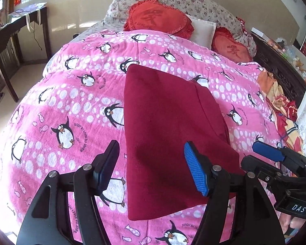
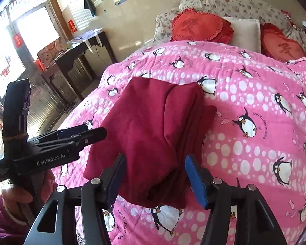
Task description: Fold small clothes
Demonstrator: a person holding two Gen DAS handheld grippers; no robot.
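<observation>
- Hovering over the dark red garment (image 1: 169, 143), both grippers empty; it lies folded on the pink penguin blanket (image 1: 61, 102), roughly mid-bed, near end toward the cameras.
- Left gripper (image 1: 153, 167): jaws spread wide, nothing between them. Its blue pad sits over the garment's near part and its dark pad over the blanket just left of the garment's left edge, so the jaws straddle that edge. Contact with the cloth: cannot tell.
- Right gripper (image 2: 155, 175): jaws also apart and holding nothing, lined up on the garment's near end. Its 2 pads bracket the end of the stacked folds.
- My read on the placement: 1 gripper per side at the near end looks like setup for a 2-point pinch to lift that end and fold it toward the far end, or else a release after a fold. Frames don't say which.
- Garment state: the right wrist view shows several layers stacked along its right edge and a ridge down the middle, so it looks folded lengthwise at least once. Probably mid-task, 1 more fold plausible.
- Flat blanket gives a soft, even fold surface; plush cloth may drag on it.
- Counts: 1 garment, 2 grippers, 2 red heart cushions (image 1: 159, 17), 1 white pillow (image 1: 202, 31) between them, 1 dark side table (image 1: 16, 28) left of the bed.
- Floral pillows behind the cushions: number unclear.
</observation>
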